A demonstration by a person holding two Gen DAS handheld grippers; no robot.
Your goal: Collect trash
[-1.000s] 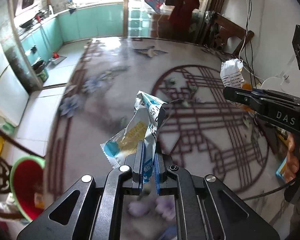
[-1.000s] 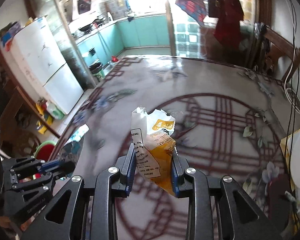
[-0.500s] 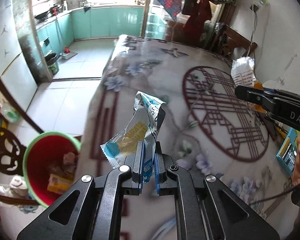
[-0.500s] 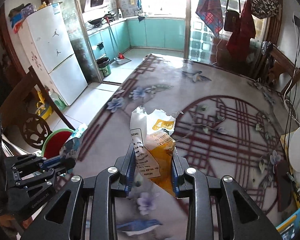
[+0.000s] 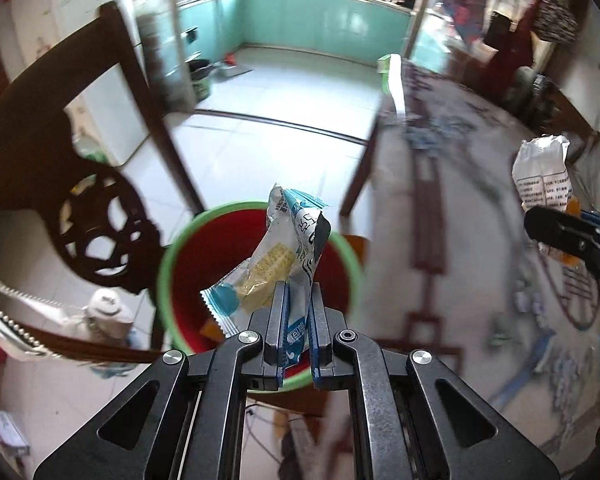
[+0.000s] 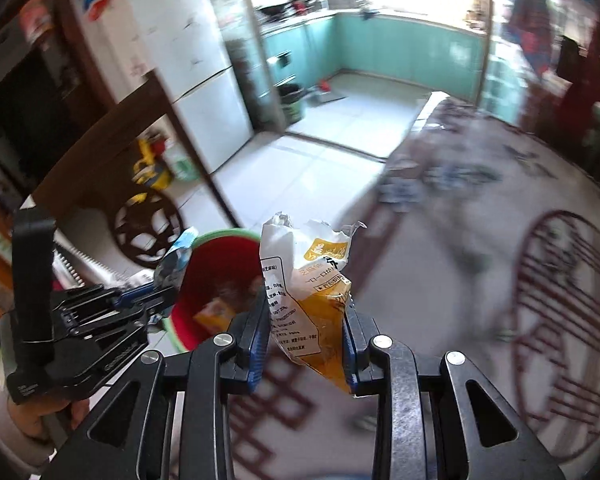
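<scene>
My left gripper (image 5: 296, 312) is shut on a blue and white snack wrapper (image 5: 276, 264) and holds it right above the red bin with a green rim (image 5: 188, 248) on the floor. My right gripper (image 6: 306, 312) is shut on a white and yellow snack bag (image 6: 312, 276) over the table edge, to the right of the same bin (image 6: 220, 272). The left gripper also shows in the right wrist view (image 6: 156, 296), and the right gripper's bag in the left wrist view (image 5: 540, 176). Some trash lies in the bin.
A dark carved wooden chair (image 5: 80, 208) stands left of the bin. The table with a floral and lattice cloth (image 5: 460, 220) is on the right. A white fridge (image 6: 188, 72) and a tiled kitchen floor (image 5: 280, 92) lie beyond.
Both grippers have swung left off the table toward the floor. The left gripper with its wrapper has come over the bin. Both grips are unchanged.
</scene>
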